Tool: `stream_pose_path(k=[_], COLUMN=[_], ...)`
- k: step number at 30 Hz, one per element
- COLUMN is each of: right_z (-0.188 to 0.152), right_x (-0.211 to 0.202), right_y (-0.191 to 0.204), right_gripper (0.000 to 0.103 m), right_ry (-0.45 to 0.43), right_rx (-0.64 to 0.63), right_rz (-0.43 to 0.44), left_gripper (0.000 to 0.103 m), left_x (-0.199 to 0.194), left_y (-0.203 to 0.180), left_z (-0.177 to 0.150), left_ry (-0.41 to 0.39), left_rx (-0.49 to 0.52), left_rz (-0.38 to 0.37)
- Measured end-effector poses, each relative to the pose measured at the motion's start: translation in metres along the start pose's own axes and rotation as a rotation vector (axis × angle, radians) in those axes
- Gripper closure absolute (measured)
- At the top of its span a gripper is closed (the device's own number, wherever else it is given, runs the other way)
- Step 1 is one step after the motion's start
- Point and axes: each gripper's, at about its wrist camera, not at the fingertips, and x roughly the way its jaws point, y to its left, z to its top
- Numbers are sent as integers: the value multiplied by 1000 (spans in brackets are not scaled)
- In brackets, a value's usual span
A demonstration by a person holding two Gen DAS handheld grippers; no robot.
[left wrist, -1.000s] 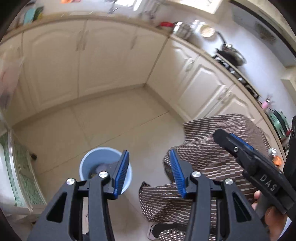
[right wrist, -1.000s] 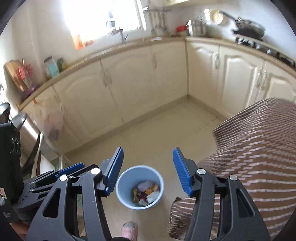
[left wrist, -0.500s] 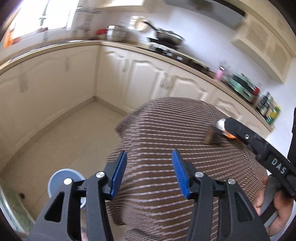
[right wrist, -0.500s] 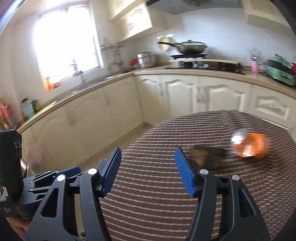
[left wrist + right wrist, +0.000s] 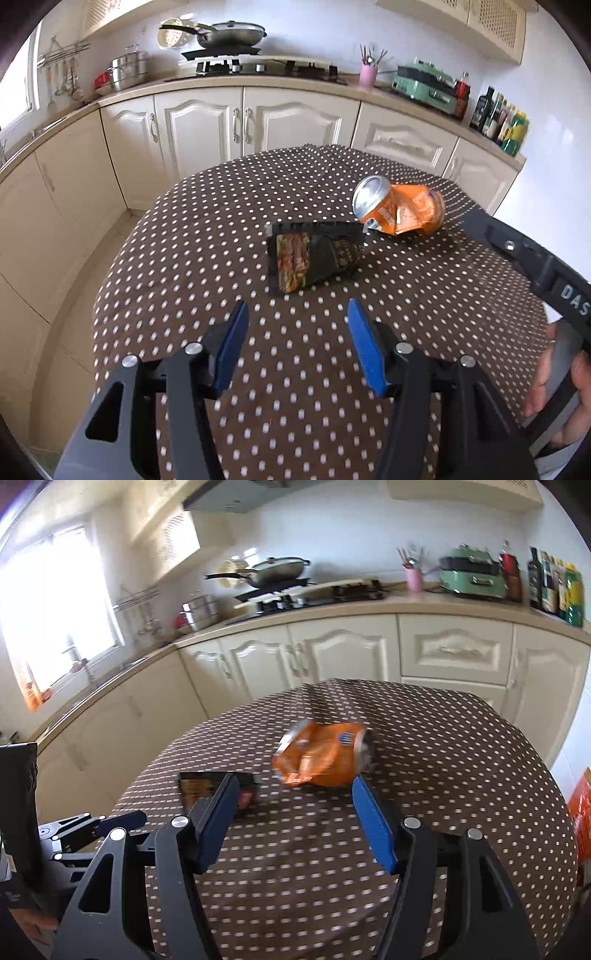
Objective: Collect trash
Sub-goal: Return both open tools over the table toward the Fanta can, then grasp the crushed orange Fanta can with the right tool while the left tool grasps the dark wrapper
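One crushed orange can (image 5: 400, 214) lies right of centre in the left wrist view, and one dark snack wrapper (image 5: 314, 258) lies at centre, both on one dotted tablecloth (image 5: 207, 236). One pan (image 5: 231, 33) sits upper centre, one pink cup (image 5: 367, 75) and one green appliance (image 5: 424, 86) upper right.

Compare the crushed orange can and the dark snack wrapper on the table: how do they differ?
The crushed orange can is bright orange with a silver end; the dark snack wrapper is mostly black with a food picture. The can is dented but still bulky, while the wrapper lies nearly flat. The can sits farther from both cameras. Both rest on the polka-dot tablecloth, close together, and neither is held.
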Motion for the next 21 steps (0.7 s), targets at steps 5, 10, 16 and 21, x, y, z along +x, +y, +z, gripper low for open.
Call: stream_pose_path(k=[5, 10, 16, 21], right_z=[3, 8, 11, 17], right_x=[10, 24, 43, 56], right_y=[-15, -23, -29, -30], right_gripper=[39, 36, 36, 36], right_ry=[19, 32, 71, 91], right_rx=[9, 19, 25, 29], right_rz=[-19, -46, -73, -71], left_gripper=[48, 48, 86, 99], left_x=[26, 49, 65, 56], left_y=[2, 7, 1, 8], left_z=[20, 35, 36, 38], left_ry=[-2, 9, 24, -22], left_rx=[-9, -27, 14, -22], left_rz=[-13, -28, -5, -31])
